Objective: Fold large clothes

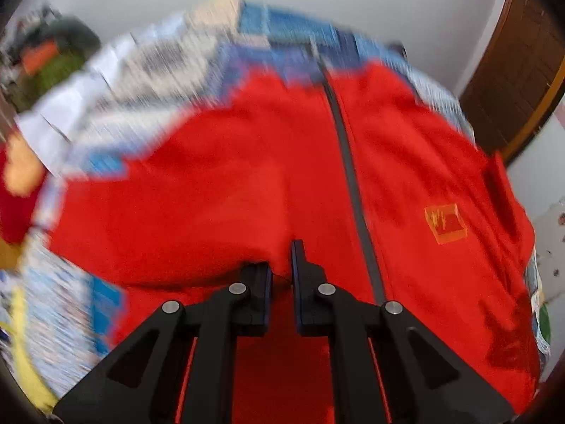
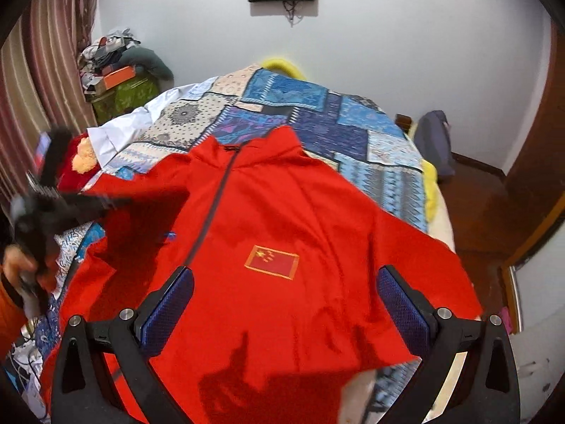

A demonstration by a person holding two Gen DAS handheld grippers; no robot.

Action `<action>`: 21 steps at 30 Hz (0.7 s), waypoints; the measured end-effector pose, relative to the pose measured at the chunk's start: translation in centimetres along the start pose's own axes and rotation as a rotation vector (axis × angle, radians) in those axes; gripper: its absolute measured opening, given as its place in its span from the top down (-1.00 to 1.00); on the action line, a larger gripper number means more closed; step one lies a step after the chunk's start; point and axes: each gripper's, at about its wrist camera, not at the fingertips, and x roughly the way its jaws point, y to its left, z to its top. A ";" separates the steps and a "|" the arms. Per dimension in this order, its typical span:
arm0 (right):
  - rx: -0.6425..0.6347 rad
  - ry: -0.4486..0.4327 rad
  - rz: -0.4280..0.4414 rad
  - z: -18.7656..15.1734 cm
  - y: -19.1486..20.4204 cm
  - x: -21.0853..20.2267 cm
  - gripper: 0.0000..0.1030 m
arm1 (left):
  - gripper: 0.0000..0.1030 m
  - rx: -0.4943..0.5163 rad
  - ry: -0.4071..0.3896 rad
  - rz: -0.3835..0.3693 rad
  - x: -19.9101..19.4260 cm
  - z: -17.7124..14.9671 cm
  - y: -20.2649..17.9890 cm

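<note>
The left gripper [image 1: 282, 265] is clamped on a fold of the red jacket [image 1: 229, 183], just left of its dark zipper [image 1: 353, 176]. The right gripper [image 2: 282, 304] hangs with jaws wide apart above the jacket, which lies spread on the bed [image 2: 317, 120].

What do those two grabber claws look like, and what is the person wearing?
Both are black plastic claws with silver round bolts at the joints. The right gripper has two fingers with bumpy blue pads. The left gripper has dark, flat fingers. At the right view's left edge, an orange sleeve shows.
</note>
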 end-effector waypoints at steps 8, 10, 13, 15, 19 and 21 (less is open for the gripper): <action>0.022 0.023 -0.028 -1.6 -2.1 -1.2 -1.00 | 0.49 -0.017 0.095 -0.033 3.1 -3.8 -0.4; 0.010 0.024 -0.029 -1.8 -2.1 -1.3 -1.00 | 0.05 -0.028 0.101 -0.063 1.7 -3.8 0.5; -0.010 0.028 -0.027 -1.8 -1.3 -0.8 -1.00 | -0.36 -0.050 0.033 -0.044 -1.7 -3.5 2.9; -0.018 0.031 -0.021 -1.6 -0.6 -0.2 -1.00 | -0.43 -0.074 -0.015 -0.024 -3.8 -3.0 5.1; -0.018 0.048 0.001 -1.3 1.1 1.7 -1.00 | -0.47 -0.184 -0.075 0.048 -5.9 -2.2 11.4; -0.009 0.058 0.019 -1.1 1.8 2.7 -1.00 | -0.47 -0.264 -0.082 0.066 -6.0 -2.3 14.8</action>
